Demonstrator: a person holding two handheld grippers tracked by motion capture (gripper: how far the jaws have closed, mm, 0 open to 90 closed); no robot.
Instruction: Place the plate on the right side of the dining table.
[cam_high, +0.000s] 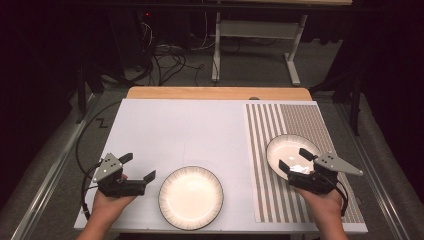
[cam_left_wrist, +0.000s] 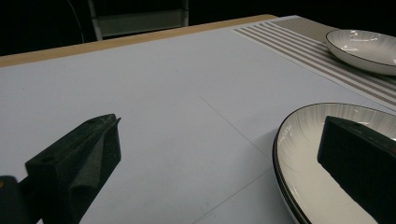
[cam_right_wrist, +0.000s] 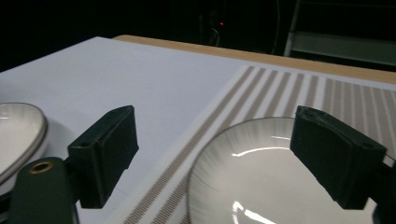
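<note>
At the lower right of the frame, the right gripper (cam_high: 296, 161) hangs over a white bowl (cam_high: 290, 150) on the striped mat (cam_high: 305, 120), fingers wide and empty, while the left gripper (cam_high: 136, 167), equally open, waits beside the plate (cam_high: 190, 197) at lower centre of the tabletop (cam_high: 175, 130), each seemingly poised over its own dish.

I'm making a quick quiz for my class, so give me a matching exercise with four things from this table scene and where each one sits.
Things:
1. left gripper
2. right gripper
3. larger plate
4. smaller plate

Places:
A. on the striped mat
B. on the plain white sheet, near the front edge
C. open, over the smaller plate's near rim
D. open, just left of the larger plate

Pairs: 1-D, 2-C, 3-B, 4-A
</note>
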